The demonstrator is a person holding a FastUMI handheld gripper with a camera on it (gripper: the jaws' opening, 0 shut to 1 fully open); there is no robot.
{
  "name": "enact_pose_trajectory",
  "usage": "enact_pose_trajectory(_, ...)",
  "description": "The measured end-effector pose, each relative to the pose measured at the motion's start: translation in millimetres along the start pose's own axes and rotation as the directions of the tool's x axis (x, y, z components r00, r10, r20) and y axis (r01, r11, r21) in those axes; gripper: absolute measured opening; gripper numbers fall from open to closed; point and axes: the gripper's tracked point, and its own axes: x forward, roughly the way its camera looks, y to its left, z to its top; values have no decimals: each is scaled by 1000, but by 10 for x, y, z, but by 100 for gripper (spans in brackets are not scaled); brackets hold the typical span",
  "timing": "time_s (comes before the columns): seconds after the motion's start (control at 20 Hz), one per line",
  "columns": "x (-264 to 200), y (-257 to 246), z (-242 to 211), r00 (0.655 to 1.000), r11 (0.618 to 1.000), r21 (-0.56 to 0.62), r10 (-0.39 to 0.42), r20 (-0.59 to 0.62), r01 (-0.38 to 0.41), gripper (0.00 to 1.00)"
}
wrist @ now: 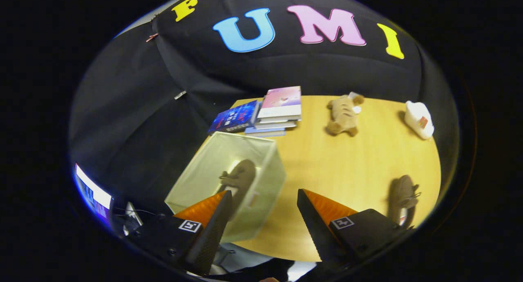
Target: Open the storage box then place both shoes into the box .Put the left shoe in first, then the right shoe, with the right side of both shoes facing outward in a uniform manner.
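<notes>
Gripper view: fingers spread wide apart, nothing between them; gripper hangs above the near edge of the wooden table. I read the left fingertip as overlapping the near wall of the storage box, though whether it touches I cannot tell.

Box is open at the top, pale and translucent, standing at the table's left side. One brown shoe already lies inside it, toward the near wall. Which side of it faces outward I cannot make out through the fabric.

Second shoe sits on the table well off to the right of the right finger, beside the table's rim, laces visible.

Beyond the box: stack of books. Further along, a plush toy and a white bottle lying near the far right.

Judgement: box opened, first shoe placed, so I take the step in hand to be fetching the remaining shoe. Next move calls for swinging right, dropping over that shoe, and closing on its upper so it can be set in matching the first.
</notes>
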Motion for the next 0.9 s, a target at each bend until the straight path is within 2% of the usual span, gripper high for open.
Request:
enact_pose_trajectory(0.2, -458, -1191, -185, 990, 990, -20, -139, 7, 140, 99)
enact_pose_trajectory(0.35, -704, -1886, -388, 979, 979, -7, -204, -18, 203, 99)
enact_pose_trajectory(0.65, -805, -2961, -731, 963, 965, -34, -260, -69, 259, 99)
enact_pose_trajectory(0.9, -517, -3493, -1173, 951, 965, -112, -256, -173, 239, 99)
